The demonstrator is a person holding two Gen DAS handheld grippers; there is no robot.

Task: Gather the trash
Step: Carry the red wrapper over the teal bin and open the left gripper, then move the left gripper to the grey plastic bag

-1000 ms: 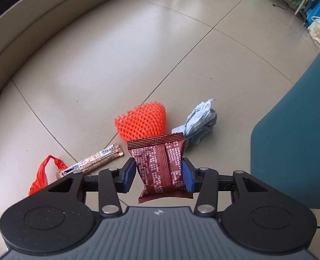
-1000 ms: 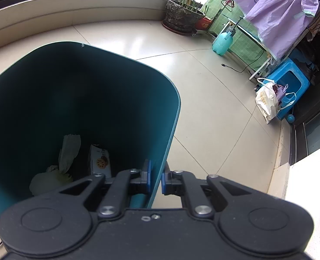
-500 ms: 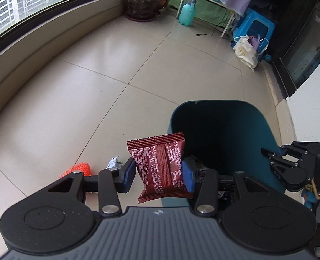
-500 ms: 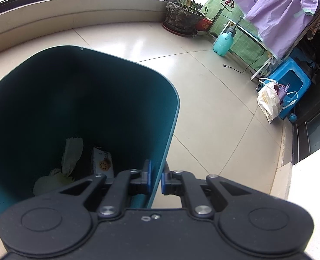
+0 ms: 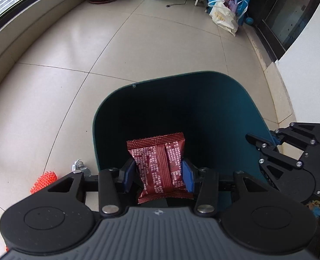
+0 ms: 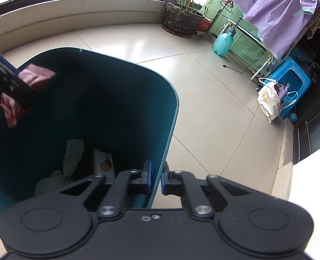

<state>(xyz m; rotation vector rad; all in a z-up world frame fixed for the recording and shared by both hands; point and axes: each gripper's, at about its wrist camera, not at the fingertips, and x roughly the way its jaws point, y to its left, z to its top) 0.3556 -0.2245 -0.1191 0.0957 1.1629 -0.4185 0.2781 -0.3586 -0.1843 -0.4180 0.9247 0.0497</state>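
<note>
Left wrist view: the left gripper [image 5: 158, 174] has its jaws clamped on a red snack wrapper [image 5: 160, 164], one blue pad on each side edge at about mid-height. The wrapper hangs over the open mouth of the teal trash bin [image 5: 235, 99], inside the rim line.

Handling, as a judgement:
- The wrapper looks like thin printed film: light, soft, easily crumpled and likely slick.
- It stands up between the pads without drooping, so it probably keeps some stiffness from its crimped end seals.
- The side-edge hold suits it. A grip on one corner alone would let it fold or slip.
- Being so light, it may cling to a pad or drift on release, so it is best let go well within the rim.

The right gripper [image 6: 156, 178] has its jaws closed on the near wall of the bin [image 6: 173, 112], steadying it. The right wrist view shows the wrapper [image 6: 37, 75] at the far left of the opening.

Surroundings:
- Inside the bin lie a white crumpled tissue [image 6: 72, 158] and a small printed packet [image 6: 103, 164].
- On the floor [image 5: 94, 43] just left of the bin lie an orange foam net [image 5: 43, 179] and a grey crumpled paper [image 5: 78, 165], both partly hidden.
- Well apart stand a plant pot [image 6: 181, 18], a teal spray bottle [image 6: 222, 42], a blue stool [image 6: 292, 78] and a white bag [image 6: 268, 99].

Nothing stands between the wrapper and the bin floor. The right gripper at the rim is the only body close by.
</note>
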